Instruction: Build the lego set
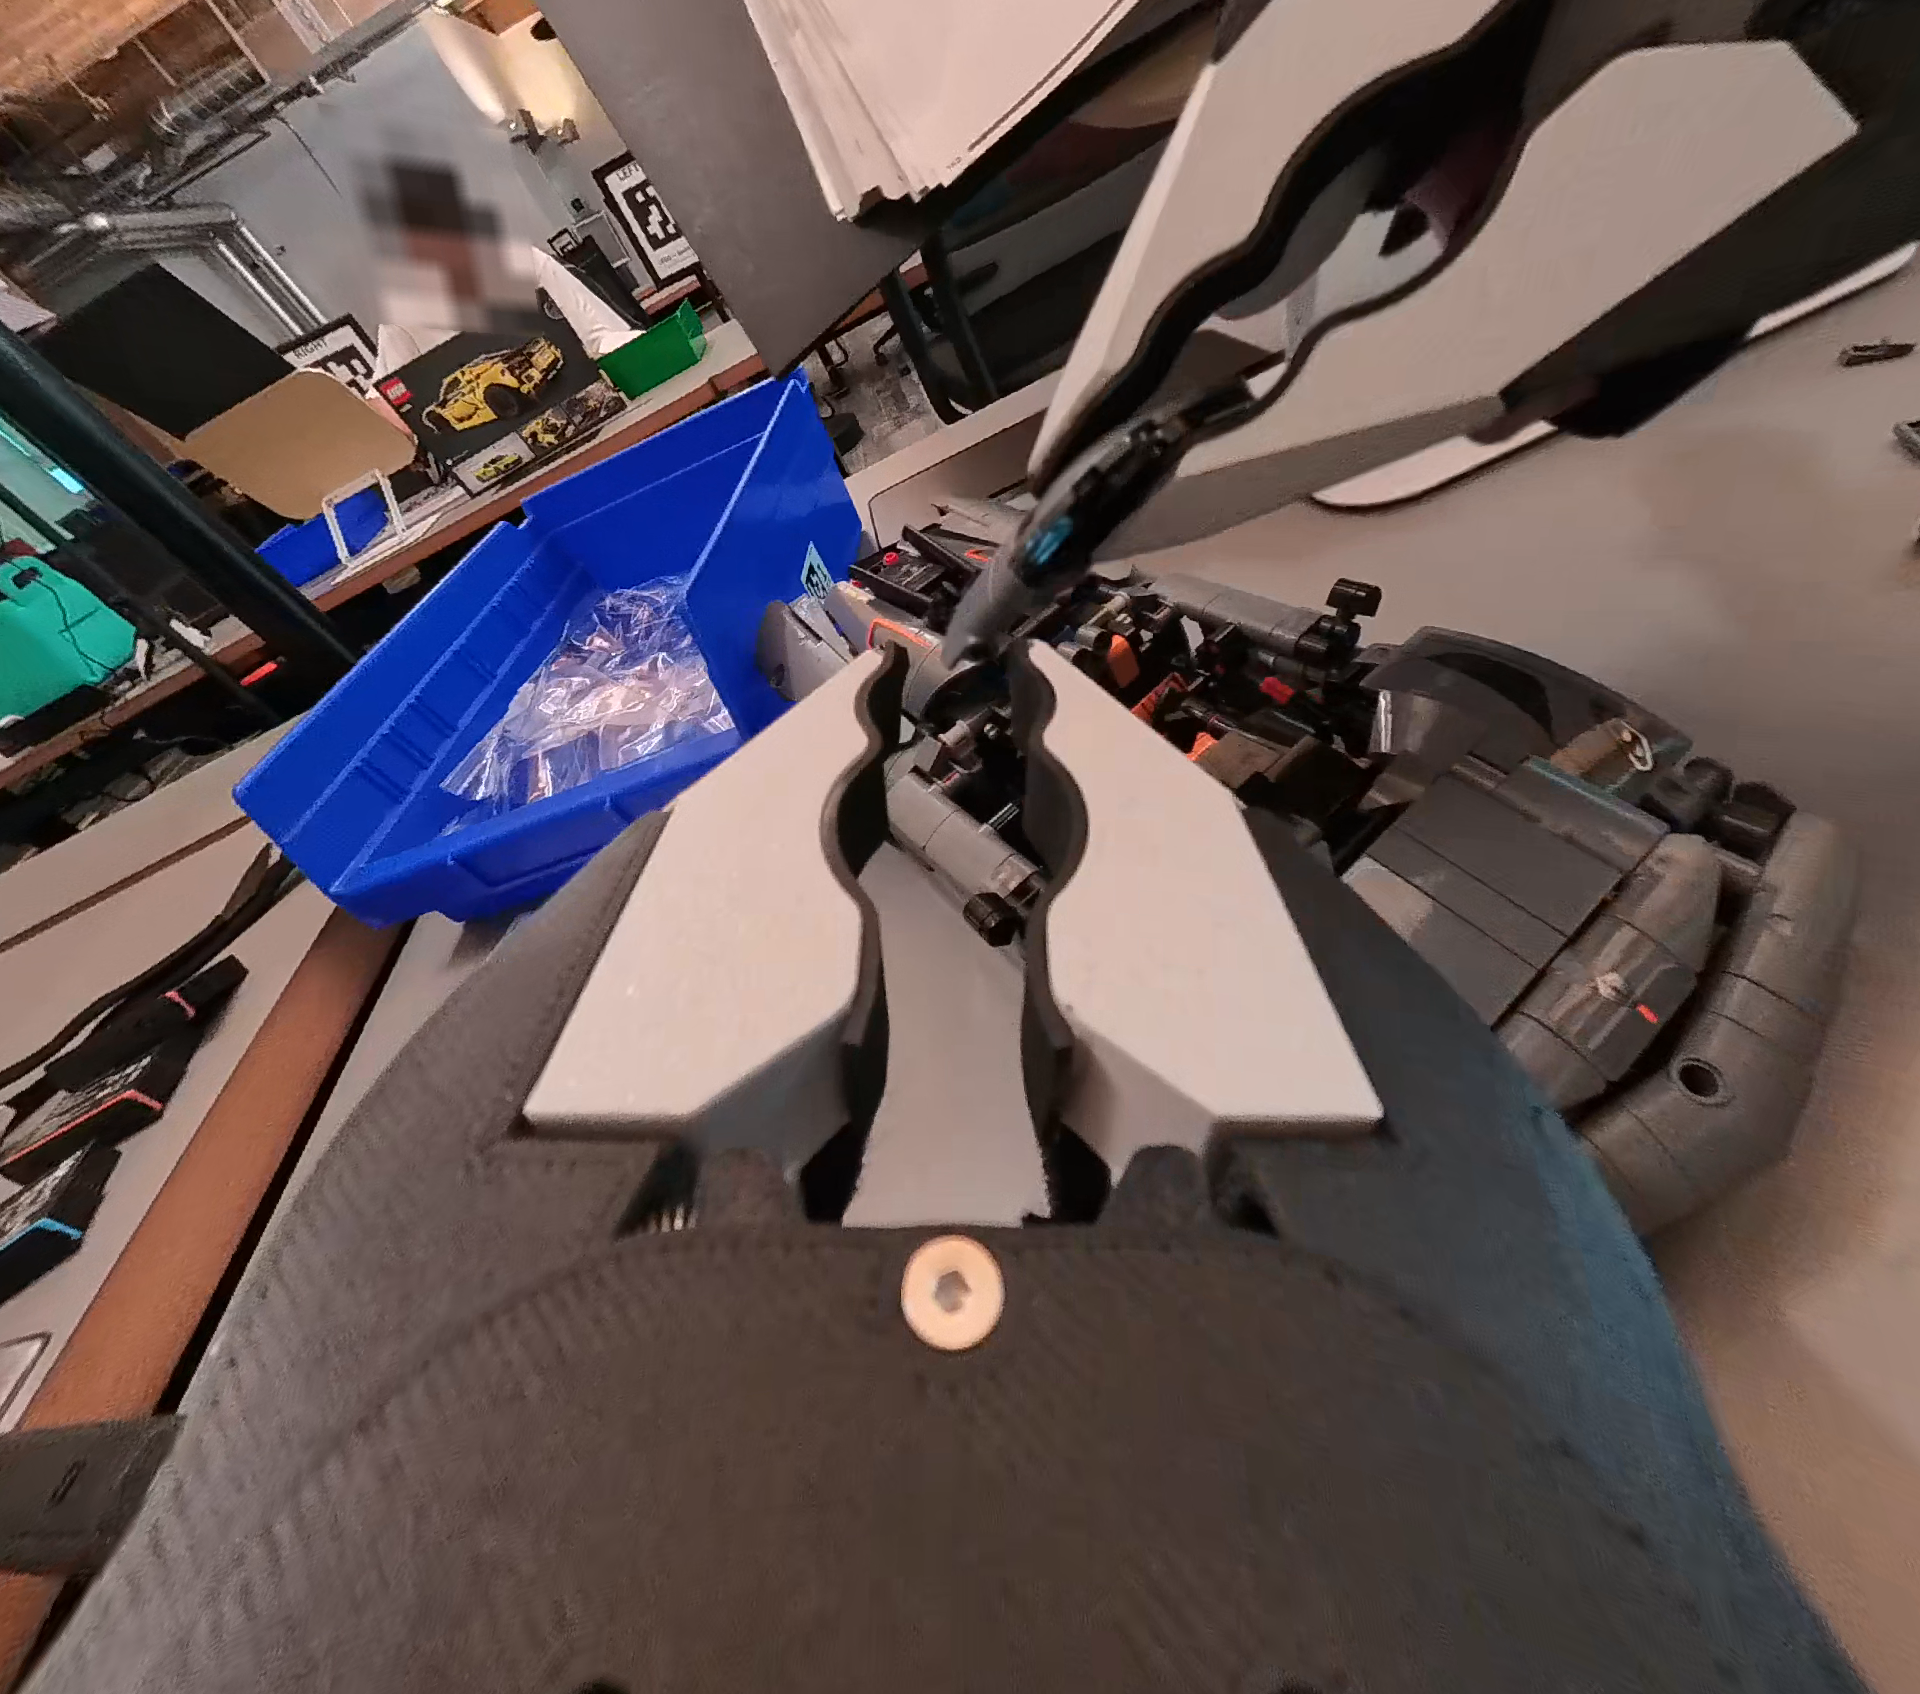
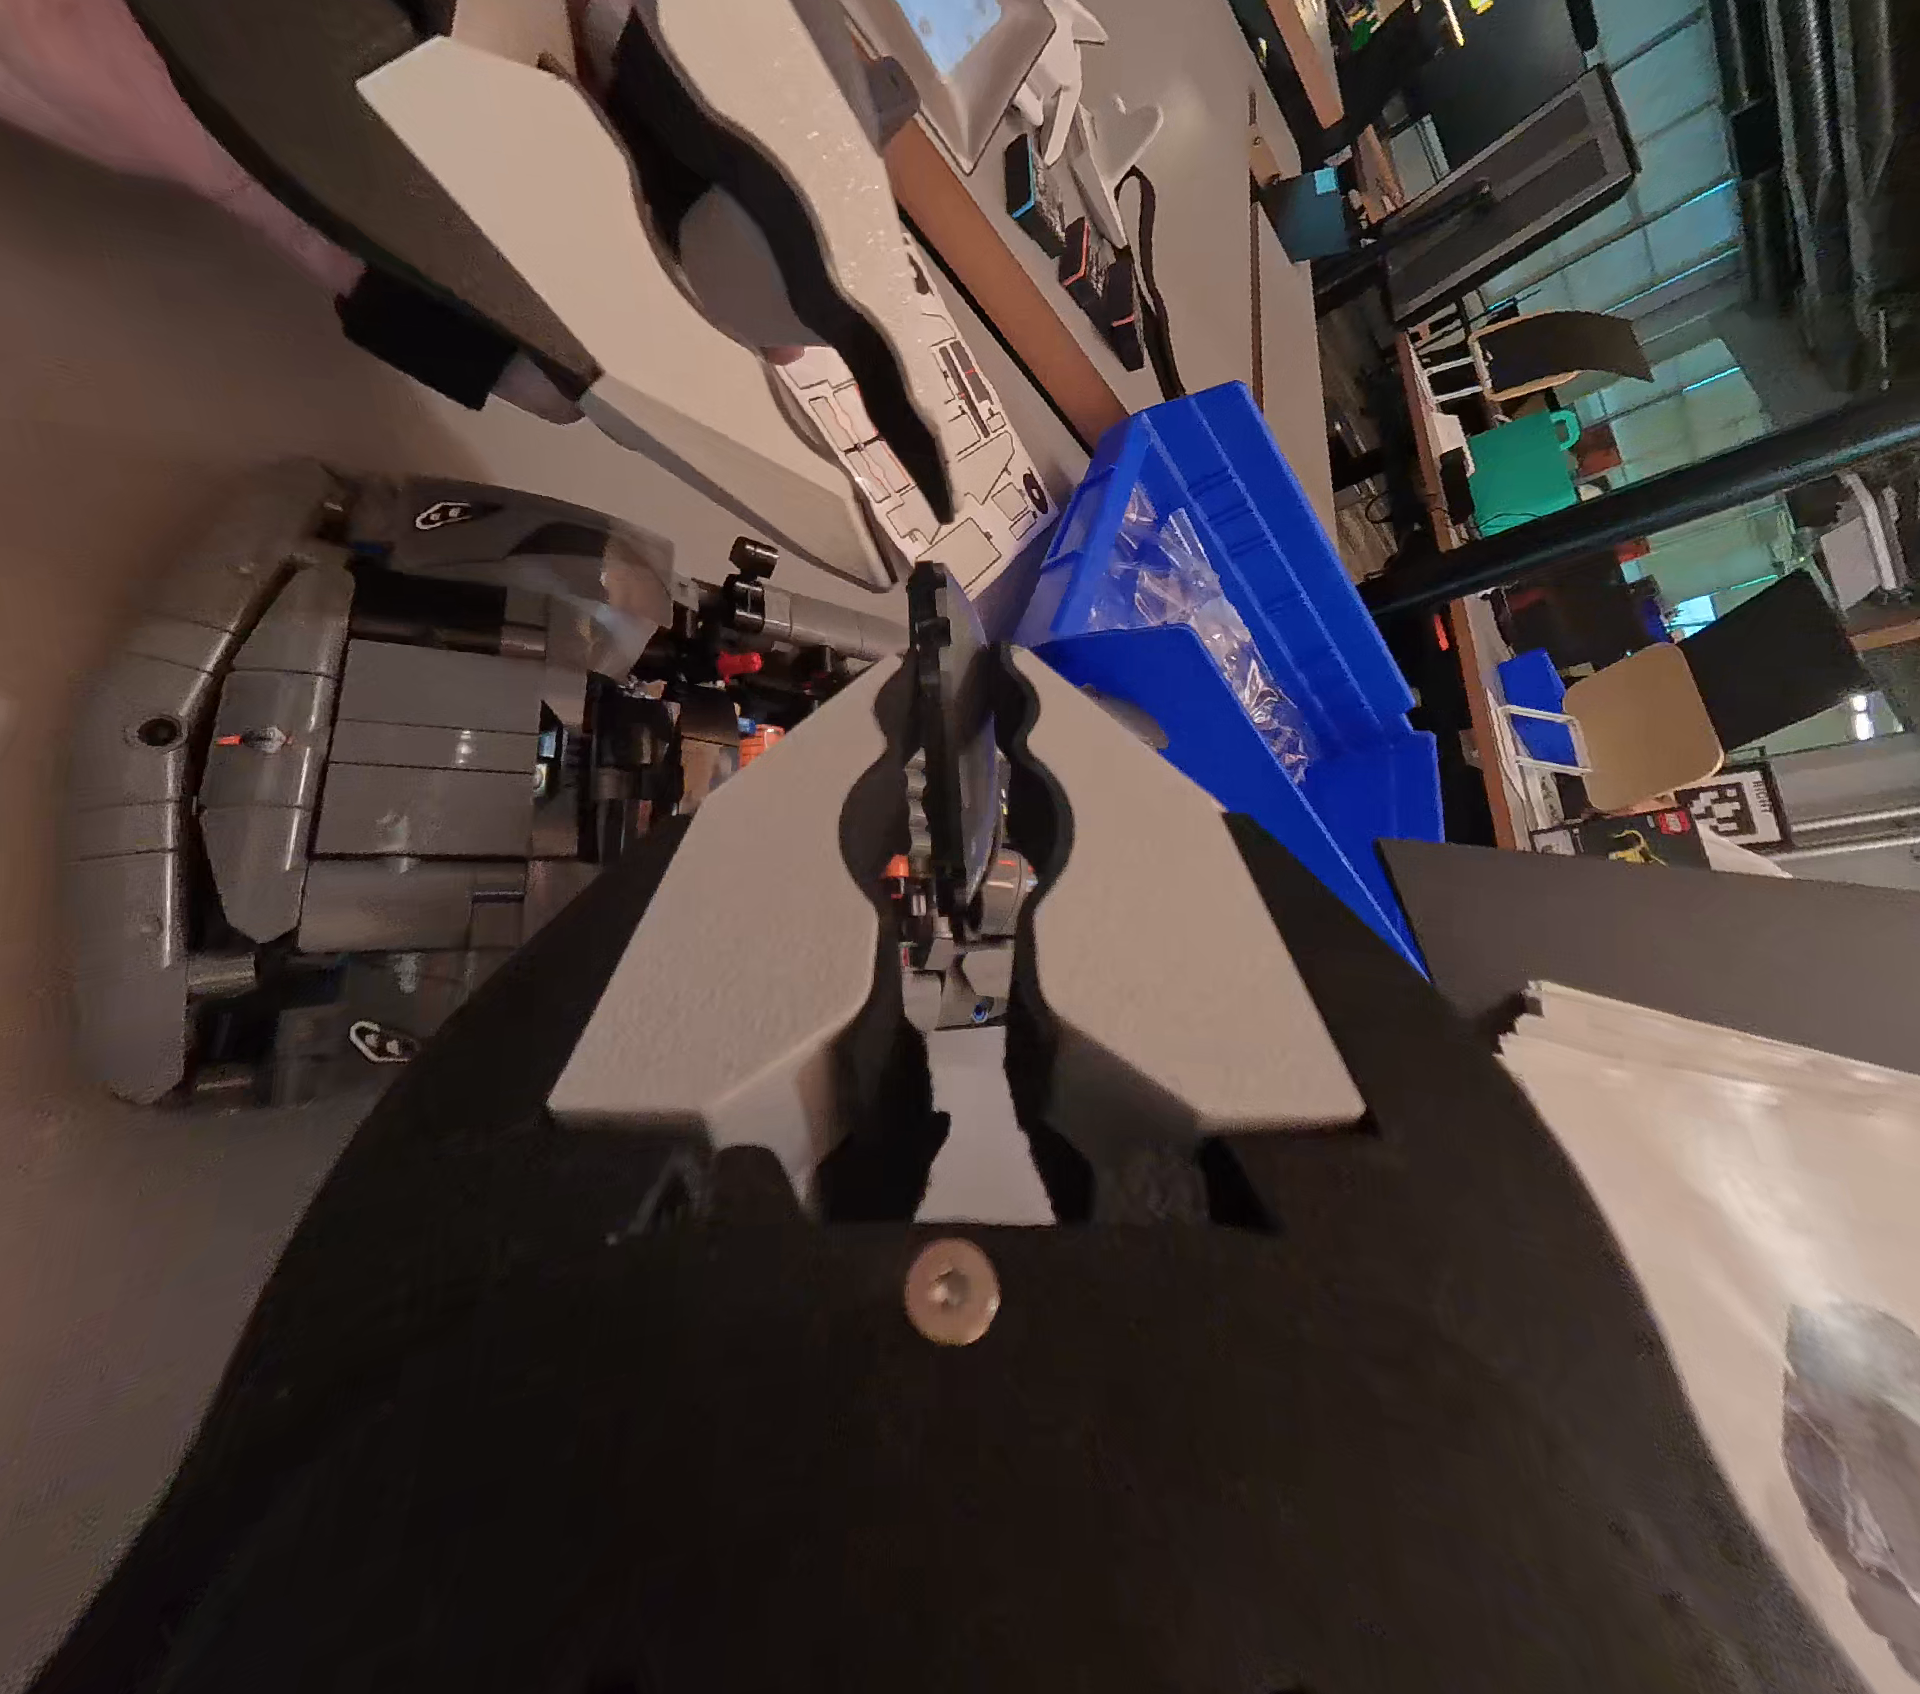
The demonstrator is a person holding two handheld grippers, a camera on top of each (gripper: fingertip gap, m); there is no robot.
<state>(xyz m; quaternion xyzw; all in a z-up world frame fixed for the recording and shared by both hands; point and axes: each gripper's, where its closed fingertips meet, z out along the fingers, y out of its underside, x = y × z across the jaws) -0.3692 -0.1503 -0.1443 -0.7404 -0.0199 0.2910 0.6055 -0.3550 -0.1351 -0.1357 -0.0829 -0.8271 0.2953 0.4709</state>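
Black lego piece (image 2: 940, 751) clamped between right hand-held gripper (image 2: 951, 668) fingers.

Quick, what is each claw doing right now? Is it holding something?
Left gripper: open, holding nothing, just above the grey lego car.
Right gripper: shut on a thin black lego piece.

The open book (image 1: 935, 44) above the left tongs (image 1: 961, 657) has a page number. Far left of them, a black-and-white square sign (image 1: 649, 216) and a car box (image 1: 488, 397) carry small words.
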